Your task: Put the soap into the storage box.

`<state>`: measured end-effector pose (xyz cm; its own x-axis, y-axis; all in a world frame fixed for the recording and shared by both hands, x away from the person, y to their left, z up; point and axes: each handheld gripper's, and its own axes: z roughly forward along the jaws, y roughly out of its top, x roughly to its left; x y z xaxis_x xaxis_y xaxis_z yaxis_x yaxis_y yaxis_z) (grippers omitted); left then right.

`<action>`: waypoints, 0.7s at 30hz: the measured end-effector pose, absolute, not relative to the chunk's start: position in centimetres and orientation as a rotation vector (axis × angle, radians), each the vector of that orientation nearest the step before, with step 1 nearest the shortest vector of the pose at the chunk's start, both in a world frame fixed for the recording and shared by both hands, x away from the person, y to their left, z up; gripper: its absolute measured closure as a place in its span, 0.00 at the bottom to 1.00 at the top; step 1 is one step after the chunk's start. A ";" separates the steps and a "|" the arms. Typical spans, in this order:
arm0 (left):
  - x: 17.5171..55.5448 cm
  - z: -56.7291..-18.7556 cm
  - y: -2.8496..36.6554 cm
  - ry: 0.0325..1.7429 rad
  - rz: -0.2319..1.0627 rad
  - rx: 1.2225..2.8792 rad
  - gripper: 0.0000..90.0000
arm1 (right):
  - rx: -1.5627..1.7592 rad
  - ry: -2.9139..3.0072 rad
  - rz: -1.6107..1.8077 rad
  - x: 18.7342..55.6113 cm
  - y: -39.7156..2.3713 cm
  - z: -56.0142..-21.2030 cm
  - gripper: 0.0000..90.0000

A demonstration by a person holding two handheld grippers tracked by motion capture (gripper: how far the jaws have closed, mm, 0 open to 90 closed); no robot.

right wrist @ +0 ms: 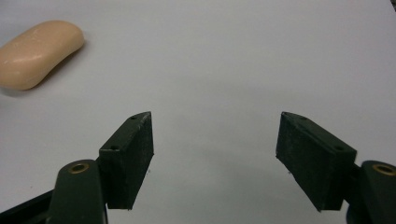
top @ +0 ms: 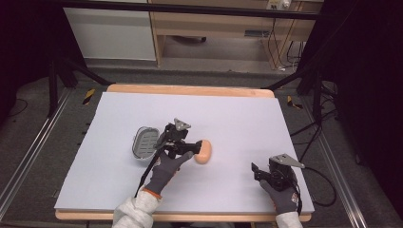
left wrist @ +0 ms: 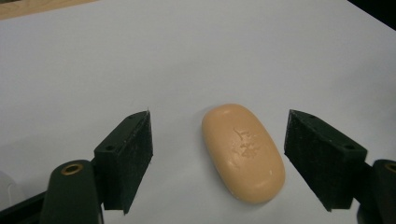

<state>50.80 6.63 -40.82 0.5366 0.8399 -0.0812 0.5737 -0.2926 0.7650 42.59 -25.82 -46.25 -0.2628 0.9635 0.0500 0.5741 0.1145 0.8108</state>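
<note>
Two black jaws of the left gripper [left wrist: 217, 163] are being seen nearest in the left gripper view, standing wide apart with the soap bar [left wrist: 243, 151] lying between them on the white table cover [left wrist: 187, 56]. No pad is being pressed on the bar; a gap is being left at both sides, so the gripper is released and nothing is being held. The long axis of the soap is being turned a little slanted to the line of the jaws, running away from the camera and slightly leftward, so the bar is being approached across its narrow width, which is judged good for a grasp. In the high view, the left gripper [top: 196, 146] is just beside the soap bar [top: 204, 151], and the grey soap dish [top: 145, 142] is lying near behind it. The right gripper [top: 255, 172] is being kept well apart from the bar, its jaws also unclenched and empty. The left hand is clearly the nearer one.
</note>
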 end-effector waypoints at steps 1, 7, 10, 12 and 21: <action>50.9 -40.9 6.5 1.145 0.434 2.000 0.26 | 1.487 1.893 1.019 42.6 -25.9 -46.2 0.31; 51.4 -41.2 5.6 1.152 0.419 2.020 0.25 | 1.489 1.890 1.018 42.5 -25.9 -46.2 0.31; 51.6 -41.4 5.3 1.156 0.414 2.016 0.25 | 1.489 1.891 1.018 42.5 -25.9 -46.2 0.31; 51.7 -41.7 5.0 1.163 0.408 2.019 0.25 | 1.491 1.893 1.017 42.6 -25.9 -46.3 0.31; 52.0 -42.5 4.3 1.181 0.386 2.030 0.24 | 1.488 1.907 1.019 42.6 -25.8 -46.3 0.31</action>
<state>51.99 4.30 -42.46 0.5304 0.8414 -0.1034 0.6175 -0.2998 0.7272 42.55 -25.77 -46.32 -0.2683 0.9619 0.0524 0.5784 0.1173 0.8073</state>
